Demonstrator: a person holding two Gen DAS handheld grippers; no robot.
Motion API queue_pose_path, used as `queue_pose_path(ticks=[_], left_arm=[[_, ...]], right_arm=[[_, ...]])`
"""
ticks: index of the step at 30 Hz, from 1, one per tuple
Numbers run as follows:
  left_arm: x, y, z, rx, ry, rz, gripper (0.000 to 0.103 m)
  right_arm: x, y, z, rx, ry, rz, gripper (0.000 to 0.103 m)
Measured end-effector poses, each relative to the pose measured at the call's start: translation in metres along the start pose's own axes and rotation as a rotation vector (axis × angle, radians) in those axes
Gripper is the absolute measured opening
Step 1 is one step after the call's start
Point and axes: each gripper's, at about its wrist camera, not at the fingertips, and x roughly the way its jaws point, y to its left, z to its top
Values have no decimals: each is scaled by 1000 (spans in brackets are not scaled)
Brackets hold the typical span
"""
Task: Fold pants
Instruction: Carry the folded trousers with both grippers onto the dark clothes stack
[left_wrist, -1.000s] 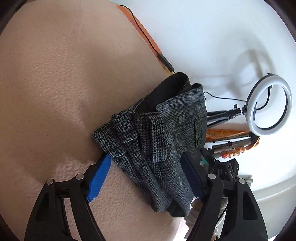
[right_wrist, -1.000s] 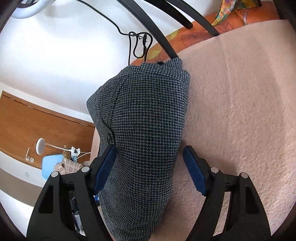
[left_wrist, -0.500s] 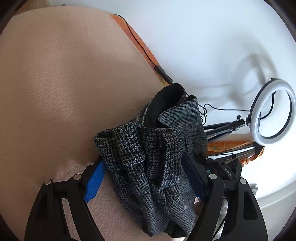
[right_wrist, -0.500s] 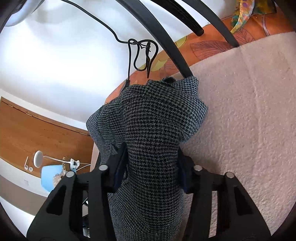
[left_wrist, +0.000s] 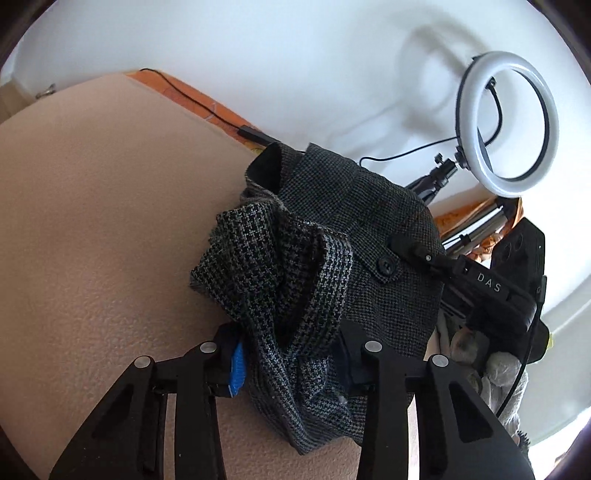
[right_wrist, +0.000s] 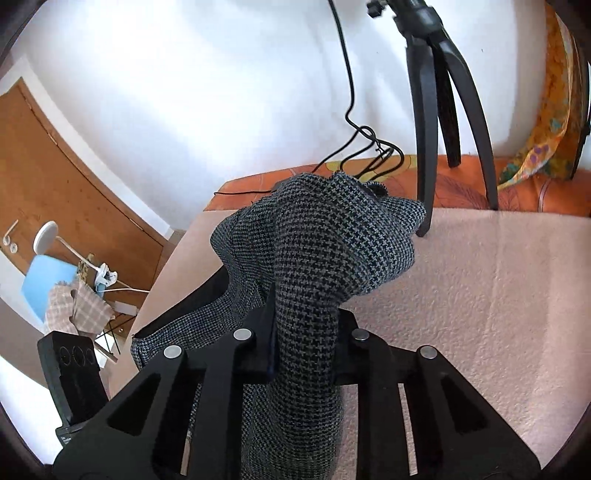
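Both hand-held grippers are pinching the bunched pants: the left hand-held gripper and the right hand-held gripper, lifting them above the pink blanket.

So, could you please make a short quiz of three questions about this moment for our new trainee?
1. True or false: the left gripper is shut on the pants.
2. What does the right gripper hold? A) cable B) pants C) nothing
3. Fill in: beyond the pants, the left wrist view shows a white ____ light on a tripod.

Key: 1 true; 2 B; 3 ring.
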Motion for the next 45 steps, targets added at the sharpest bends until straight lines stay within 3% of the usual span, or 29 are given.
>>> queue_pose_path(ticks=[9,17,30,45], left_arm=[[-14,-46,-17,117,8,-69,36],[-12,-120,-43,243,-9,-173,35],[27,-254,-86,374,25,-327,35],[84,-371,-131,487,58,-392,35]], right_arm=[[-57,29,-8,-125,-49,-53,20],[-140,10,-8,-161,-96,-124,19],[-273,-80,6,-108,-192,-249,19],[-359,-182,47,-130,-202,-361,19]])
